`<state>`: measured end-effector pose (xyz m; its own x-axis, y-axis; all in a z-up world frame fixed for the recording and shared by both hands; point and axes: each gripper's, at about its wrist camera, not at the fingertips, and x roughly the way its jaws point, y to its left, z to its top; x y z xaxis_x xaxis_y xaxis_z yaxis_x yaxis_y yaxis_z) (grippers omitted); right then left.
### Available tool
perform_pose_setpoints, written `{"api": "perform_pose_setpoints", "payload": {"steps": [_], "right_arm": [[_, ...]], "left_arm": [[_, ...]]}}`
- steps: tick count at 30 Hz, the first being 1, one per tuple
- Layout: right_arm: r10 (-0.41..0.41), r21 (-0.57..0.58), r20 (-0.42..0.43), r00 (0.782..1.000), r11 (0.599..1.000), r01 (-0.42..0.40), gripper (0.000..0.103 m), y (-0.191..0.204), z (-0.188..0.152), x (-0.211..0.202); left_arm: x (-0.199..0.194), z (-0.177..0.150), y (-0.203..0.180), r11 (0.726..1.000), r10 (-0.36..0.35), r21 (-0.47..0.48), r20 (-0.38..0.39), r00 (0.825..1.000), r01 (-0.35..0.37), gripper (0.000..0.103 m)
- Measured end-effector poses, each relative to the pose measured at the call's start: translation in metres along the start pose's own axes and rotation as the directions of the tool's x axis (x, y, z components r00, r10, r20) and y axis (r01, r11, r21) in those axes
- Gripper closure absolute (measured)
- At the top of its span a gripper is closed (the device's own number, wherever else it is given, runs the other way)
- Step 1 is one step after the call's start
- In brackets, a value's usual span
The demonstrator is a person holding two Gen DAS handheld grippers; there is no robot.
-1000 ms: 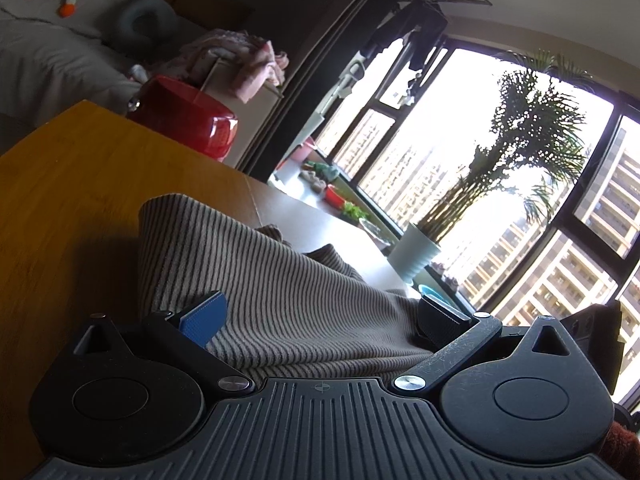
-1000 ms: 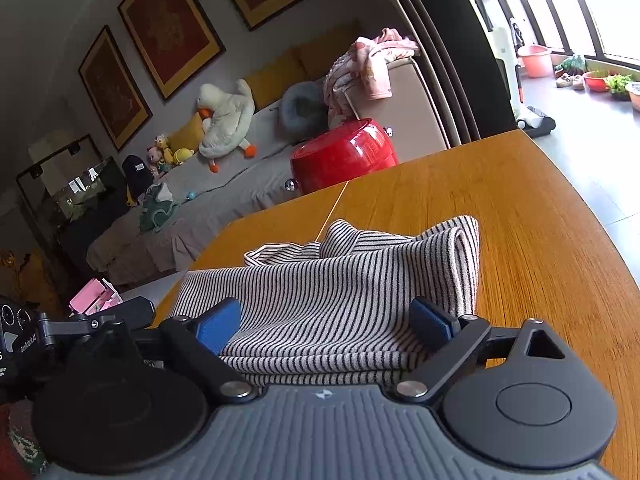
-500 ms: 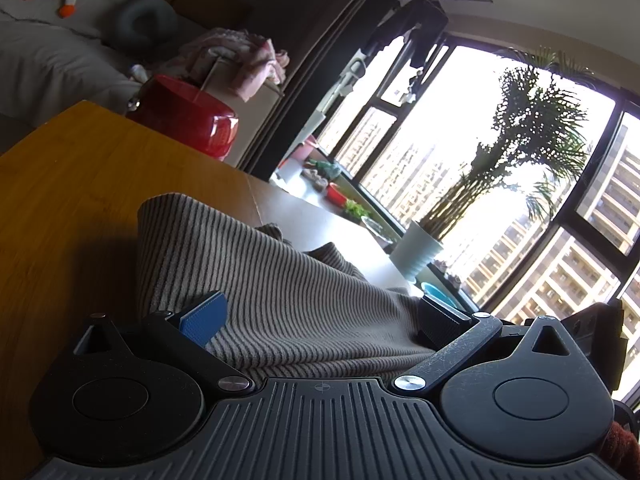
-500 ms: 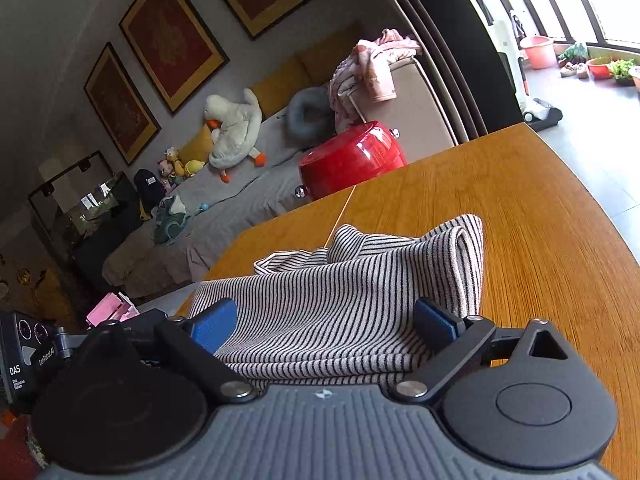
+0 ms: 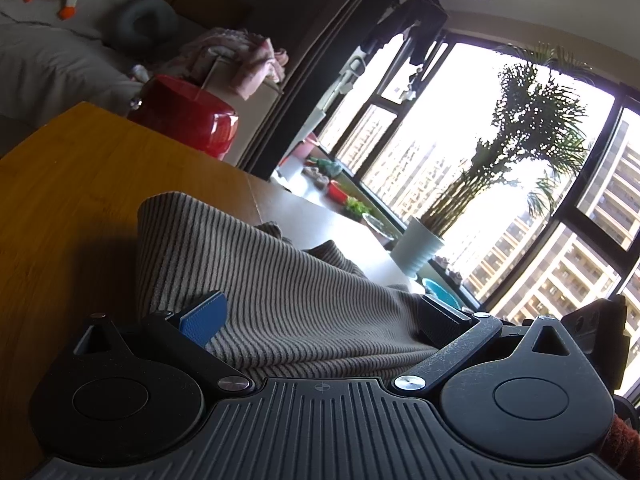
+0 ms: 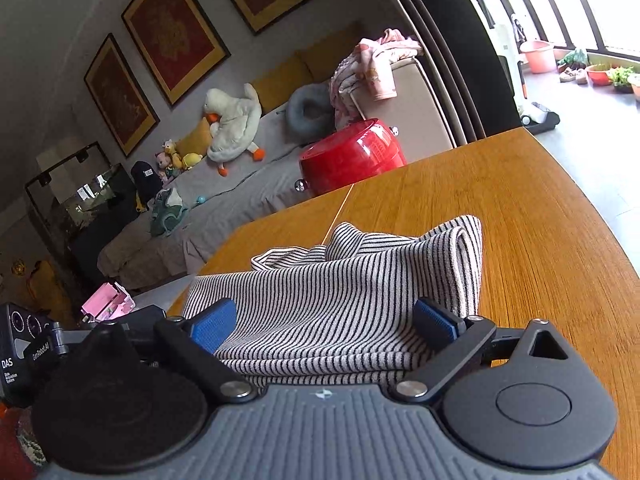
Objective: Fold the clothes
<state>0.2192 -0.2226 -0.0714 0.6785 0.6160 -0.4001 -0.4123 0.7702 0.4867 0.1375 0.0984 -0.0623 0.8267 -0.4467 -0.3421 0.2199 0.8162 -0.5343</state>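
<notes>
A black-and-white striped garment [image 6: 360, 288] lies folded on the wooden table [image 6: 540, 220], its rolled fold edge at the right. In the left wrist view the same striped garment [image 5: 260, 280] bulges up right in front of the camera. My left gripper [image 5: 320, 312] is open, its fingers spread wide on either side of the cloth's near edge. My right gripper [image 6: 324, 320] is open too, straddling the near edge from the other side. Neither pair of pads pinches the fabric.
A red stool [image 6: 352, 156] stands beyond the table's far edge, before a grey sofa [image 6: 224, 208] with plush toys and pink clothes [image 6: 372, 68]. A potted plant [image 5: 416, 248] and windows lie past the table on the left gripper's side. Bare wood surrounds the garment.
The right wrist view has shifted slightly, with the garment sitting a little farther right in it. The left gripper and the cloth have hardly moved; both grippers stay open.
</notes>
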Motion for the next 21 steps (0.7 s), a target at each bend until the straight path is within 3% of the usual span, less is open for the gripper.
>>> {"api": "perform_pose_setpoints", "payload": {"steps": [7, 9, 11, 12, 13, 14, 19, 21], "right_arm": [[-0.028, -0.050, -0.031, 0.999, 0.998, 0.026, 0.003, 0.010, 0.006, 0.000], [-0.040, -0.105, 0.009, 0.999, 0.994, 0.041, 0.016, 0.020, 0.025, -0.016], [-0.050, -0.159, 0.050, 0.998, 0.986, 0.057, 0.029, 0.030, 0.045, -0.032], [-0.057, -0.182, 0.067, 0.996, 0.981, 0.068, 0.045, 0.034, 0.056, -0.040], [-0.072, -0.192, 0.071, 0.995, 0.978, 0.085, 0.055, 0.036, 0.069, -0.044], [-0.092, -0.195, 0.066, 0.994, 0.975, 0.103, 0.072, 0.036, 0.081, -0.046], [-0.224, -0.175, -0.025, 0.974, 0.960, 0.216, 0.070, 0.012, 0.098, -0.015], [-0.250, -0.115, -0.078, 0.965, 0.964, 0.241, 0.052, -0.008, 0.092, 0.008]], "left_arm": [[0.006, 0.018, 0.000, 0.999, -0.035, -0.044, -0.141, 0.989, 0.029, 0.000], [-0.007, 0.032, -0.002, 0.999, -0.021, -0.050, -0.104, 0.994, 0.016, 0.000], [-0.026, 0.051, -0.005, 1.000, -0.006, -0.004, -0.019, 1.000, 0.006, 0.000], [-0.031, 0.064, -0.007, 0.999, 0.033, 0.040, 0.005, 0.999, -0.033, 0.000], [-0.029, 0.072, -0.006, 0.995, 0.074, 0.068, 0.000, 0.997, -0.074, 0.000], [-0.025, 0.079, -0.003, 0.990, 0.112, 0.089, -0.016, 0.994, -0.110, 0.000], [0.013, 0.076, 0.033, 0.977, 0.213, 0.030, -0.186, 0.959, -0.211, 0.008], [0.019, 0.073, 0.041, 0.977, 0.212, 0.013, -0.206, 0.955, -0.214, 0.008]]}}
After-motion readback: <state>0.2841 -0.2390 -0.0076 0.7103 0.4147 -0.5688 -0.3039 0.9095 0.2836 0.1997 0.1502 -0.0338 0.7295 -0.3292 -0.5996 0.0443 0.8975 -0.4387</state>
